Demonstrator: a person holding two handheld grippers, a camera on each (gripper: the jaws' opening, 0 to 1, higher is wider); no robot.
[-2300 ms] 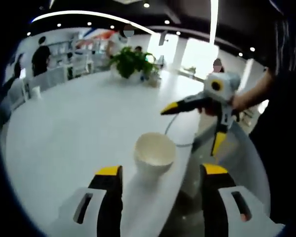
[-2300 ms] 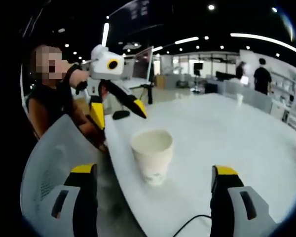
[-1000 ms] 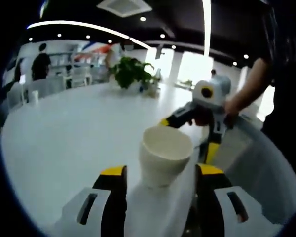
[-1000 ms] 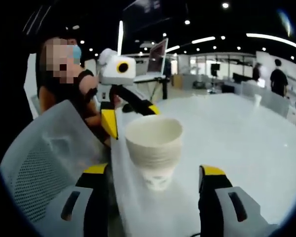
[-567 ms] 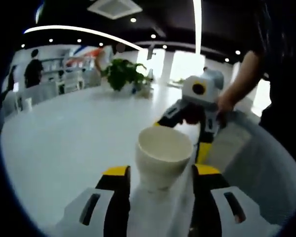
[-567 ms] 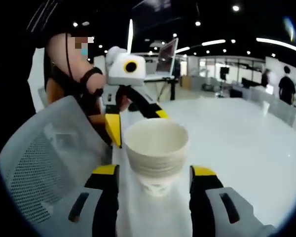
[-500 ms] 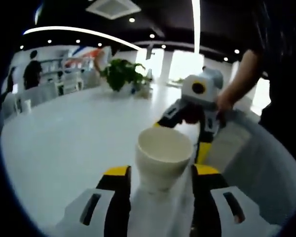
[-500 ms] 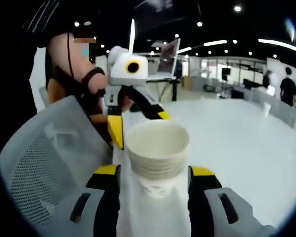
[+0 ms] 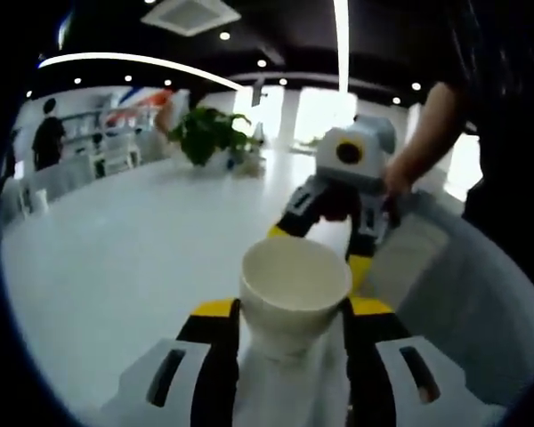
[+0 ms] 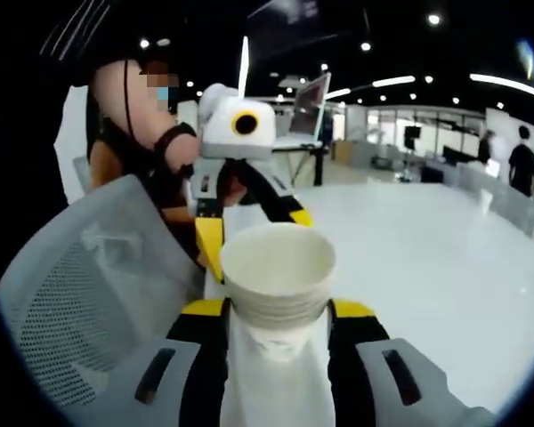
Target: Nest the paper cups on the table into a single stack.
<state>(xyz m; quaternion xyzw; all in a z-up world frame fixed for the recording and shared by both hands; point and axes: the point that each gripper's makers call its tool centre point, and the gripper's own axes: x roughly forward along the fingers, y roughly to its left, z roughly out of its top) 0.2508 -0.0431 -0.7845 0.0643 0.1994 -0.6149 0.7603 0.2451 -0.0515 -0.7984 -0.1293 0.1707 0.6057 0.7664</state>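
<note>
Single cup (image 9: 294,289): gripped between left tongs (image 9: 291,313), above the bench (image 9: 116,258).
Cup stack (image 10: 276,280): clamped by right tongs (image 10: 276,313), jaws closed against its sides.
Risk: squeezing may deform rims; misaligned axes would jam nesting, tipping a cup off the bench edge.

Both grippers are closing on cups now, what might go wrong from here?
The left gripper squeezes a thin paper cup, so its wall could buckle. The right gripper grips a ribbed stack of cups low down; the upper cups might tip off. Both sit near the table edge beside a chair, so a slip could drop them.
</note>
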